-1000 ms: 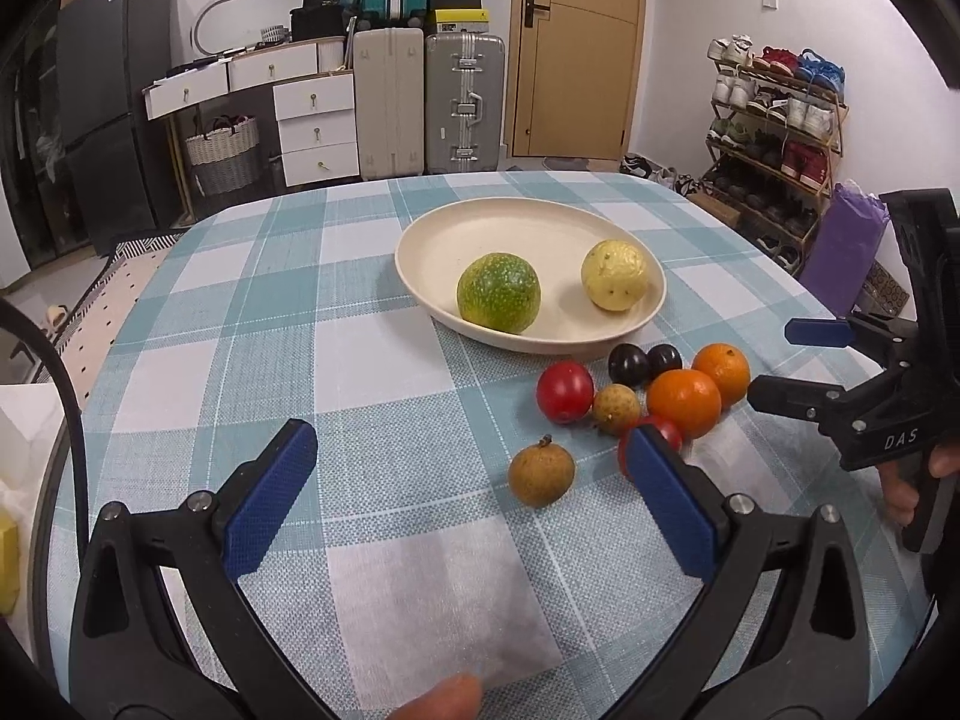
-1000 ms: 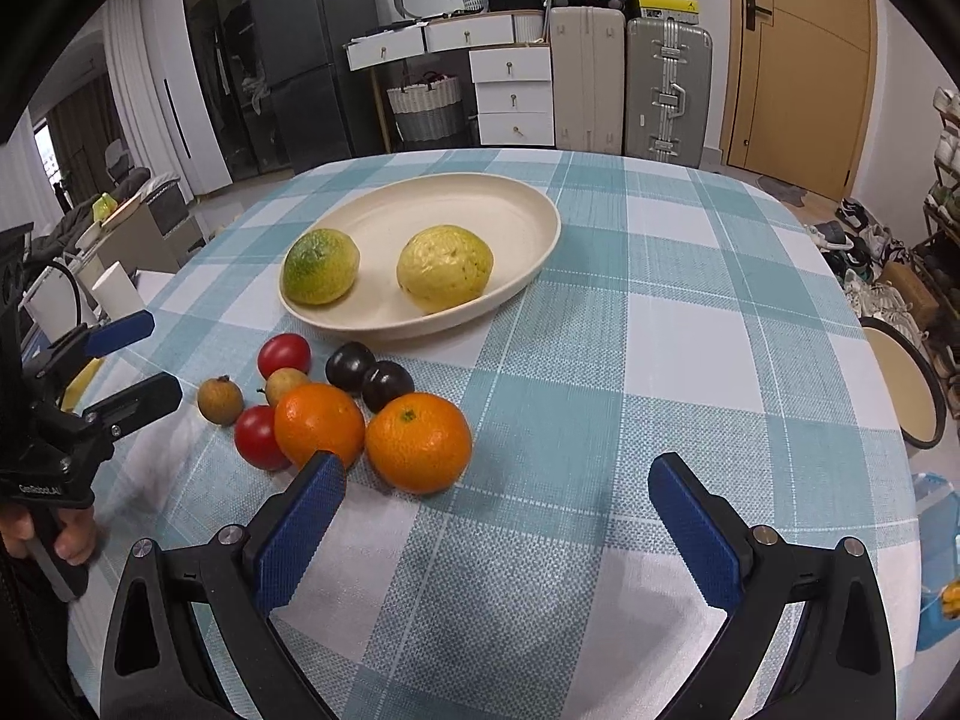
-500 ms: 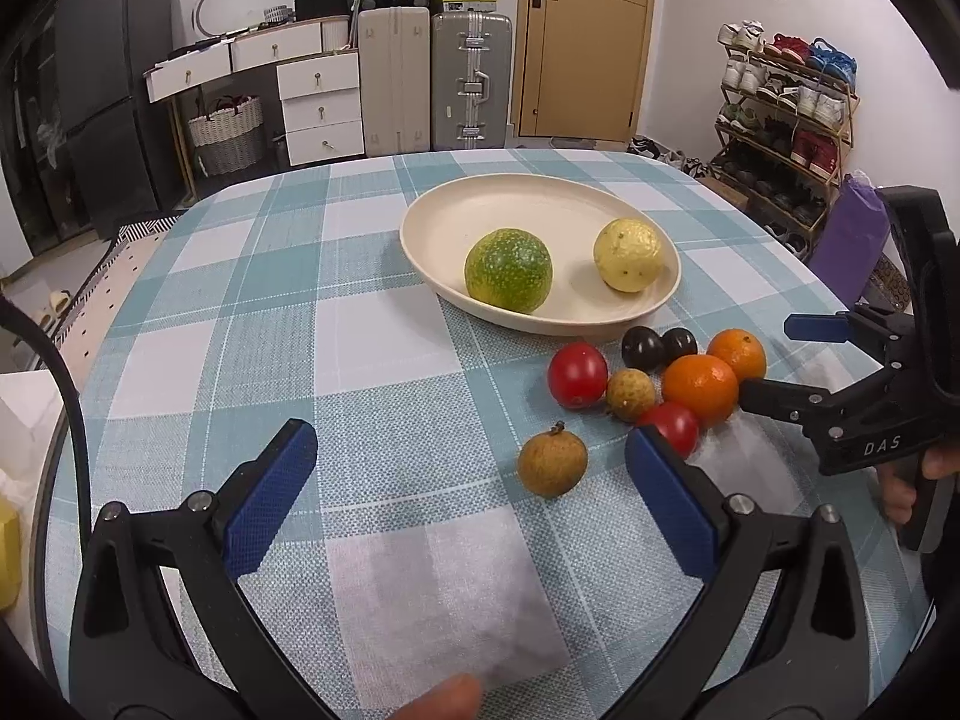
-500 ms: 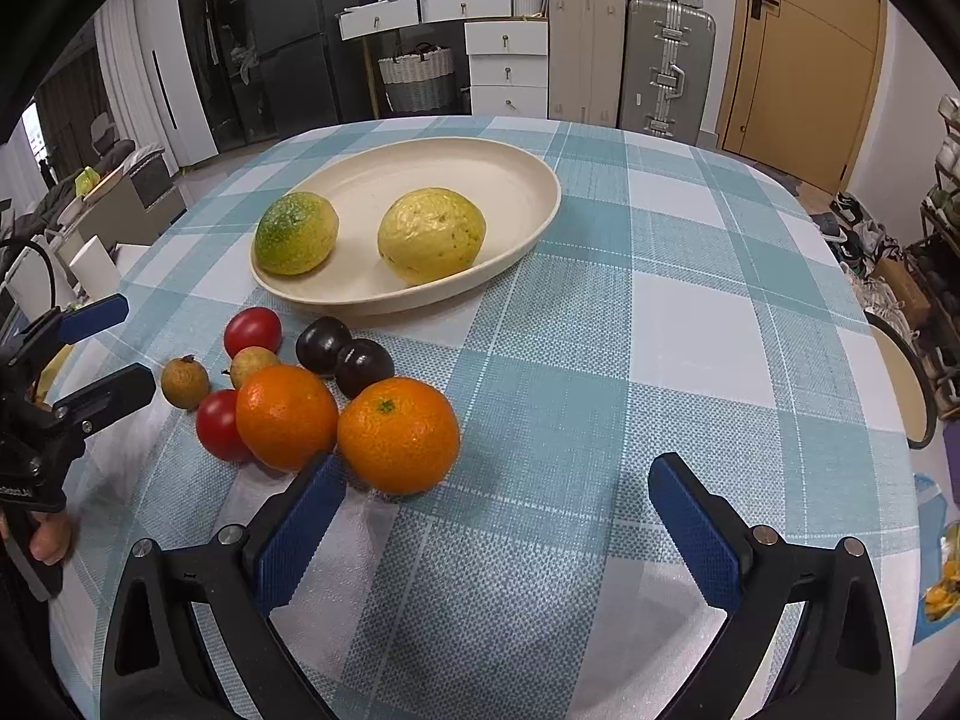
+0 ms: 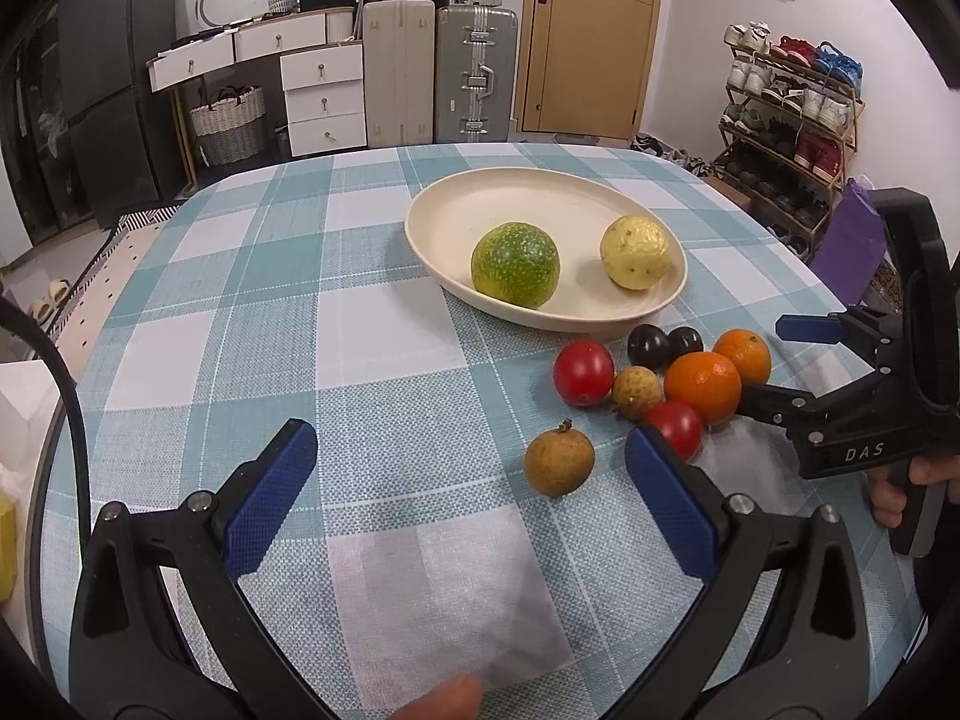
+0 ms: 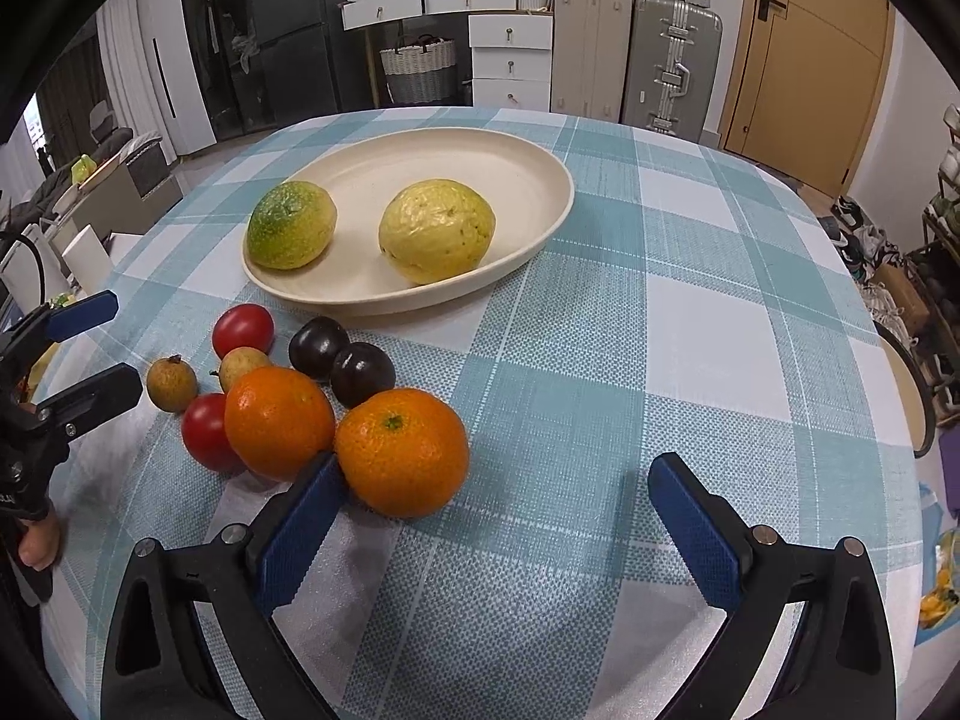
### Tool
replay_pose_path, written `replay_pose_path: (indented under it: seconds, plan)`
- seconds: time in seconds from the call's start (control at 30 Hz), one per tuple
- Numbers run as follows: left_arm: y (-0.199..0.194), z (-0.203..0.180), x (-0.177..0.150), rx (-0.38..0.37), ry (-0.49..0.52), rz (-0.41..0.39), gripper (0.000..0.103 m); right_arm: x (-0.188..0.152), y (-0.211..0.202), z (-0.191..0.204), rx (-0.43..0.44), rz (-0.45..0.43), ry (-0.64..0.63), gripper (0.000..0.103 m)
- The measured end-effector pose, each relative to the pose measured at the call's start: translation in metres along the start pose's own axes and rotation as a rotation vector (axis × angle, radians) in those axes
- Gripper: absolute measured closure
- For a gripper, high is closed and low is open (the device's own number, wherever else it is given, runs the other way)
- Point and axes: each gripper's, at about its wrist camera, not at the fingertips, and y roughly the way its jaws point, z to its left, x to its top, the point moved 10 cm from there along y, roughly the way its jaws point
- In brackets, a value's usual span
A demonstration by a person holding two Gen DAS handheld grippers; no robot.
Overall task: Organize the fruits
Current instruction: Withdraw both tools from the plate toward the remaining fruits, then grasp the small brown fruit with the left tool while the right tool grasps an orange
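Oranges (image 6: 401, 451) sit in the loose cluster just before the plate (image 6: 543, 227). Right gripper (image 6: 492, 516): spread wide, empty; left gripper (image 5: 474, 480): likewise. Best centred over the nearer orange, left finger (image 6: 300, 525) slipped between the two, then closed gently.

Evenly lit from overhead, soft short shadows under fruit, sharp centre, strong fisheye bending and dark vignette at edges.
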Motion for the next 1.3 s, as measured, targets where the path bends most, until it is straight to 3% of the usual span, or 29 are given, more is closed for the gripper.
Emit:
replay_pose_path:
  seconds: [0.1,0.23,0.33,0.77,1.13,1.3]
  plan:
    - [0.0,0.0,0.0,0.002,0.0,0.0,0.0,0.0,-0.002,0.002,0.019,-0.008,0.003,0.003]
    - [0.001,0.0,-0.001,0.003,-0.002,0.006,0.0,-0.001,-0.004,0.007,0.055,-0.01,-0.004,0.021]
    - [0.001,0.0,-0.001,0.003,-0.002,0.004,0.0,-0.001,-0.006,0.013,0.073,-0.017,-0.016,0.027]
    - [0.003,0.0,0.0,0.002,-0.004,0.008,0.0,0.0,-0.009,0.018,0.126,-0.035,0.0,0.037]
    - [0.004,0.0,-0.001,0.003,-0.004,0.014,0.0,0.0,-0.013,0.026,0.19,-0.04,0.001,0.061]
    - [0.007,-0.002,-0.004,-0.013,-0.008,0.037,0.0,-0.001,-0.015,0.027,0.175,-0.05,-0.004,0.062]
